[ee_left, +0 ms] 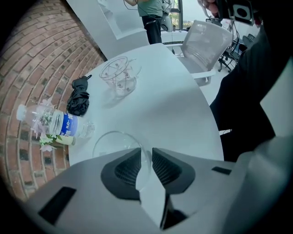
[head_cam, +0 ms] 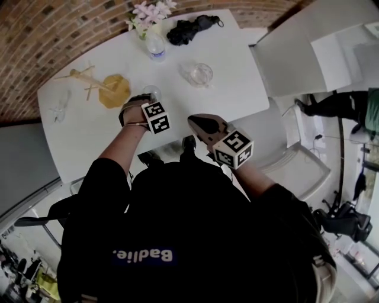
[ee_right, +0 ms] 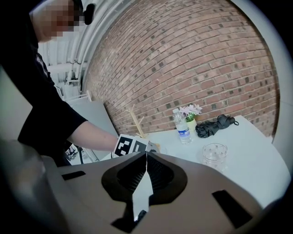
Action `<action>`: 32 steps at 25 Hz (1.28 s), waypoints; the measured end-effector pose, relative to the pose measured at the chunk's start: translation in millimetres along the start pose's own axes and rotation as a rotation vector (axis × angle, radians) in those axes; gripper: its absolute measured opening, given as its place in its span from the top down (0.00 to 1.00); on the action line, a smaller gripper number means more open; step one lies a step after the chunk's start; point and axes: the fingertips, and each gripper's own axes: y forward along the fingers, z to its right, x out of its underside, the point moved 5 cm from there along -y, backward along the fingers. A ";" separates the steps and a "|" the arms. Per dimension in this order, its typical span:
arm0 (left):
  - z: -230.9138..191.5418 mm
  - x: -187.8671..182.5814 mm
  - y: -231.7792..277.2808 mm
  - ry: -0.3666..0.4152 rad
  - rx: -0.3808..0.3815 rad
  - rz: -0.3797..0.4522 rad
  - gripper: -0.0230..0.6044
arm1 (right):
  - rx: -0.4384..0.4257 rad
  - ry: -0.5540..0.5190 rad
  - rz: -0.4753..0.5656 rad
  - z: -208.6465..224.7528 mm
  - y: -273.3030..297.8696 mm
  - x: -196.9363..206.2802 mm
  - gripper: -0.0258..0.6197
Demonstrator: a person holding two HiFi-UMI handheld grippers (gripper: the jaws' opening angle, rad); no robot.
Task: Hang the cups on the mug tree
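Note:
A clear glass cup (head_cam: 151, 93) (ee_left: 112, 142) stands on the white table (head_cam: 237, 89) in front of the person. My left gripper (head_cam: 144, 102) (ee_left: 146, 154) points steeply down onto it, its jaws astride the cup's near wall with a narrow gap still showing. The wooden mug tree (head_cam: 109, 89) (ee_right: 134, 119) stands just left of this cup, with bare branches. A second, dotted glass cup (head_cam: 200, 74) (ee_left: 120, 75) (ee_right: 214, 154) sits farther right. My right gripper (head_cam: 194, 121) (ee_right: 146, 156) hovers near the table's front edge, shut and empty.
Another clear glass (head_cam: 59, 109) lies at the table's left end. At the back stand a water bottle (head_cam: 156, 46) (ee_left: 50, 123), a small flower pot (head_cam: 148, 15) and a black folded umbrella (head_cam: 192, 26) (ee_left: 78, 97). A white chair (head_cam: 296, 160) stands right of the table.

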 end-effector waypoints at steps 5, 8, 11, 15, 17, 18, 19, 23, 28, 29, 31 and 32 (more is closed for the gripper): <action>3.2 -2.1 2.3 0.072 0.038 -0.022 0.88 | 0.012 0.001 0.001 1.0 -1.4 -2.2 0.91; 2.9 -1.1 0.6 0.098 0.061 -0.013 0.89 | 0.023 0.000 -0.001 4.5 -2.3 -5.5 0.91; 4.7 3.0 -2.8 0.110 0.065 0.009 0.90 | 0.040 -0.005 -0.009 5.5 -0.7 -8.7 0.91; 5.7 8.4 -12.6 0.093 0.062 0.070 0.90 | 0.049 -0.020 -0.016 0.9 3.9 -13.4 0.91; 5.1 11.3 -20.2 0.079 0.049 0.117 0.90 | 0.053 -0.026 -0.021 -2.2 7.6 -15.0 0.91; 4.1 12.9 -25.1 0.066 0.041 0.144 0.90 | 0.055 -0.030 -0.024 -3.7 9.9 -15.8 0.91; 2.9 14.6 -30.6 0.051 0.032 0.174 0.90 | 0.056 -0.033 -0.026 -5.2 12.2 -16.5 0.91; -1.9 23.8 -54.9 -0.011 0.004 0.296 0.90 | 0.066 -0.044 -0.040 -11.3 22.8 -19.5 0.91; -2.5 46.0 -82.1 -0.079 -0.021 0.431 0.91 | 0.085 -0.067 -0.066 -19.9 43.3 -18.1 0.91; -1.8 50.6 -87.3 -0.093 -0.021 0.453 0.91 | 0.088 -0.068 -0.071 -22.2 47.5 -17.8 0.91; -0.8 59.6 -98.1 -0.124 -0.013 0.508 0.91 | 0.091 -0.069 -0.075 -28.0 55.8 -18.7 0.91; -0.4 64.3 -104.0 -0.142 -0.006 0.541 0.91 | 0.090 -0.071 -0.077 -31.5 60.2 -19.9 0.91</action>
